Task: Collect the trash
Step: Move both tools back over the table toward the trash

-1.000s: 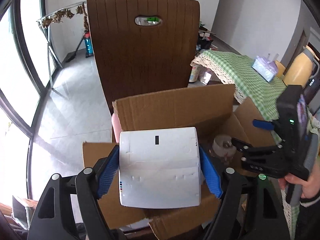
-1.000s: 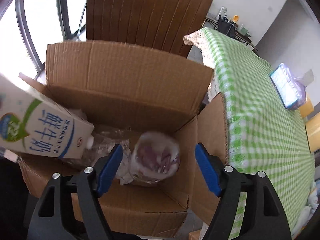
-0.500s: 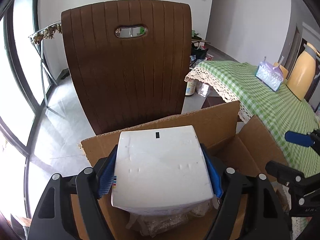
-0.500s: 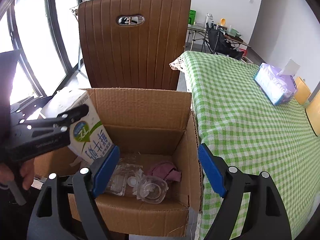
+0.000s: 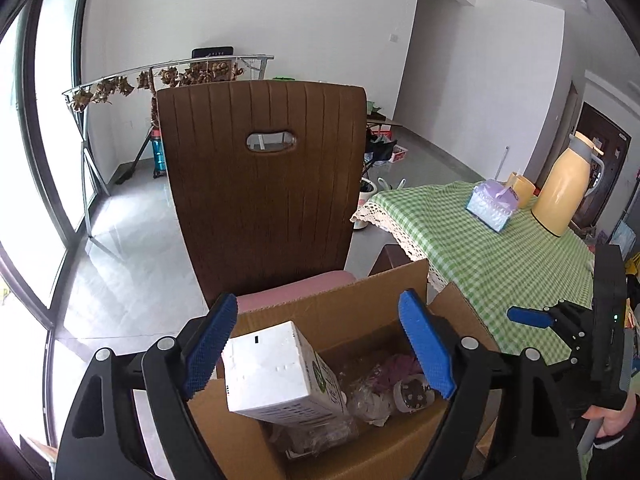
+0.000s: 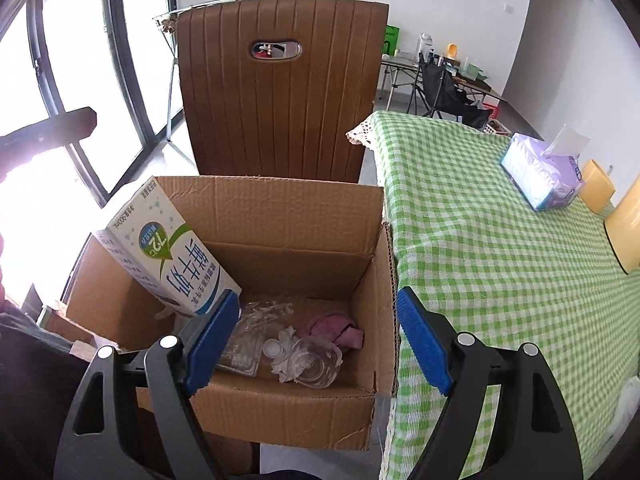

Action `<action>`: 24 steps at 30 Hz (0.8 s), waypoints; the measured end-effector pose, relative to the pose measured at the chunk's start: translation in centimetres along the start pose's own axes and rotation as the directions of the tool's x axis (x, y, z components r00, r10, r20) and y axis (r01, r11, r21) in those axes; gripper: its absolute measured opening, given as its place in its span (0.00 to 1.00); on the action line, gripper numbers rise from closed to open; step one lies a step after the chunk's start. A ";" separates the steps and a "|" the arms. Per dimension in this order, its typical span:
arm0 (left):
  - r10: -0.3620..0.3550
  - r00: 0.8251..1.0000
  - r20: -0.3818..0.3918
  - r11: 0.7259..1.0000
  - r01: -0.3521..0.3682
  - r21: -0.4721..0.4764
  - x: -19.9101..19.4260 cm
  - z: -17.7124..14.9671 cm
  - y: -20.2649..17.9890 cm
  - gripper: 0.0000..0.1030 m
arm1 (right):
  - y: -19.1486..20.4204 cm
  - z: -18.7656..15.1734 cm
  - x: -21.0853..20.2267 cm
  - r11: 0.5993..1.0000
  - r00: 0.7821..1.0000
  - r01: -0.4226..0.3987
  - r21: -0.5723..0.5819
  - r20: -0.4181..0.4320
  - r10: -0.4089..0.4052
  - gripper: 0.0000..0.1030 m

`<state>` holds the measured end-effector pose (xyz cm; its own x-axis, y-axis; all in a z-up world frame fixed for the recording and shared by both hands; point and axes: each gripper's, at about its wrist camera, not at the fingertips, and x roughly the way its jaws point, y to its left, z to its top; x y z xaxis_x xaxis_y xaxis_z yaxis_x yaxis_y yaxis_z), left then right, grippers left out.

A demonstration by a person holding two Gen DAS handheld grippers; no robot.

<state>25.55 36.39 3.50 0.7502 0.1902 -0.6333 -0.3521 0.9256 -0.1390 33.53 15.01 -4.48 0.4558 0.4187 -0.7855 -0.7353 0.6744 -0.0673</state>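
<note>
A brown chair (image 6: 280, 92) stands beside a table (image 6: 500, 264) covered with a green checked cloth. On the chair's pink seat sits an open cardboard box (image 6: 280, 216), its right wall close against the table's near left edge. At the table's far right corner stand a tissue pack (image 6: 540, 176) and a cream jug (image 5: 564, 188).

The box is the trash bin here. A milk carton (image 6: 172, 256) leans in its left side, base up, tilted against the left wall with its lower end down among the rest. Along the box floor lie crumpled clear plastic containers (image 6: 304, 360) and a pink rag (image 6: 332, 326) toward the right wall.

The left gripper (image 5: 316, 348) hovers above the box, and its jaws have just been opening; the carton now lies below them, free of both pads, so they are open and empty. The right gripper (image 6: 316, 344) hangs over the box's near edge, jaws also spread wide with nothing between them.

The step in hand looks like the end of a drop: the carton is released into the box. The visible table shows no loose trash, so the next move probably calls for swinging both grippers away from the box to look for any remaining piece elsewhere.
</note>
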 end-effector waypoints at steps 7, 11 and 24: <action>0.020 1.000 -0.004 1.000 -0.020 -0.001 -3.5 -0.2 -0.5 0.78 | -0.2 -0.4 -2.6 1.000 0.999 -0.023 0.018 0.043 0.023 0.75; 0.028 0.999 0.029 1.000 -0.028 0.002 -6.1 -0.6 -1.7 0.79 | -0.9 -1.1 -5.1 0.999 0.996 -0.021 0.039 0.093 0.018 0.75; -0.152 0.965 0.215 0.981 0.120 0.153 -11.6 -4.9 -14.1 0.93 | -10.0 -12.8 -19.2 0.929 0.897 0.154 0.336 0.347 -0.274 0.75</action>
<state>19.05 19.55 9.13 0.8977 0.1133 -0.4259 -0.1694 0.9808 -0.0961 25.69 -7.60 3.40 0.7847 0.4017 -0.4722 -0.4445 0.8955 0.0233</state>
